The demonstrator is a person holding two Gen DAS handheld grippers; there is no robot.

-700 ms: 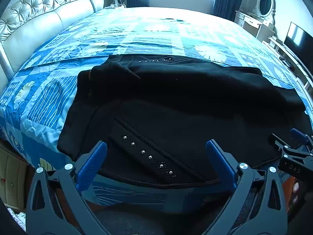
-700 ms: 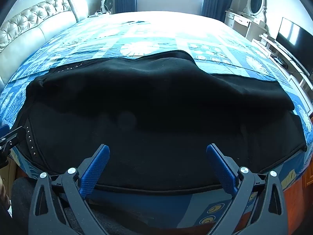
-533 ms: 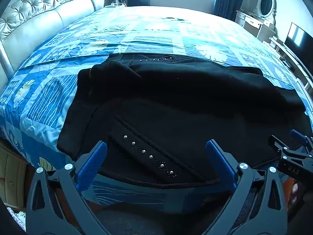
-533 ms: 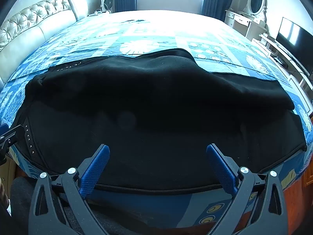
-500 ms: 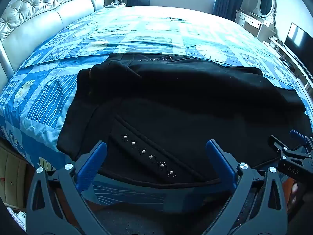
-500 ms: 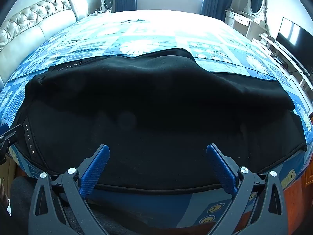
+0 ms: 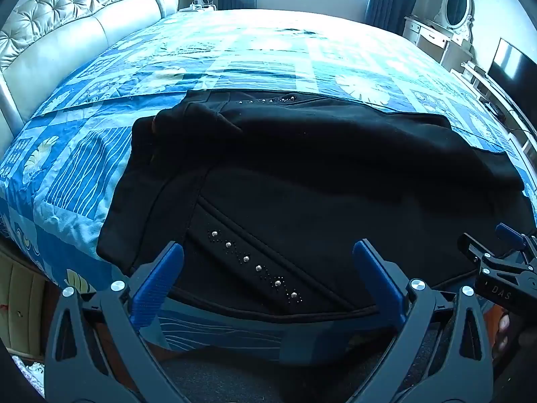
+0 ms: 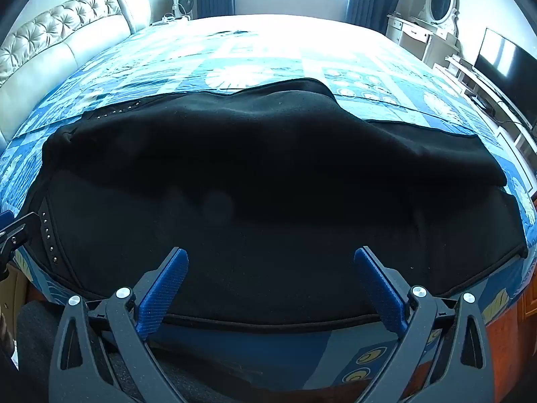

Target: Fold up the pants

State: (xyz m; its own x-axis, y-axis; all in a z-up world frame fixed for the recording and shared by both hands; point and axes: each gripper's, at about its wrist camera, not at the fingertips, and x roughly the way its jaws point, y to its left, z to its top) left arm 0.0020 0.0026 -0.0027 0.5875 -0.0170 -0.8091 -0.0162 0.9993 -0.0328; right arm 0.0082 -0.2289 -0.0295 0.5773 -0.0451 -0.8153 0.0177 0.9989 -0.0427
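Note:
Black pants [image 7: 319, 194] lie spread across the near part of a bed, waistband to the left, with a row of silver studs [image 7: 255, 267] on the near pocket. They also fill the right wrist view [image 8: 268, 184], one leg lying over the other. My left gripper [image 7: 268, 255] is open and empty, hovering just above the near hem by the studs. My right gripper [image 8: 270, 262] is open and empty over the near leg edge. The right gripper also shows at the right edge of the left wrist view [image 7: 496, 262].
The bed has a blue patterned quilt [image 7: 261, 57] and a tufted cream headboard [image 7: 67, 20] on the left. A white dresser with oval mirror [image 8: 433, 20] and a TV [image 8: 503, 57] stand at the right. A fan [image 8: 183, 1] is by the window.
Both views have shifted very slightly; the grippers stay open and the pants have not moved.

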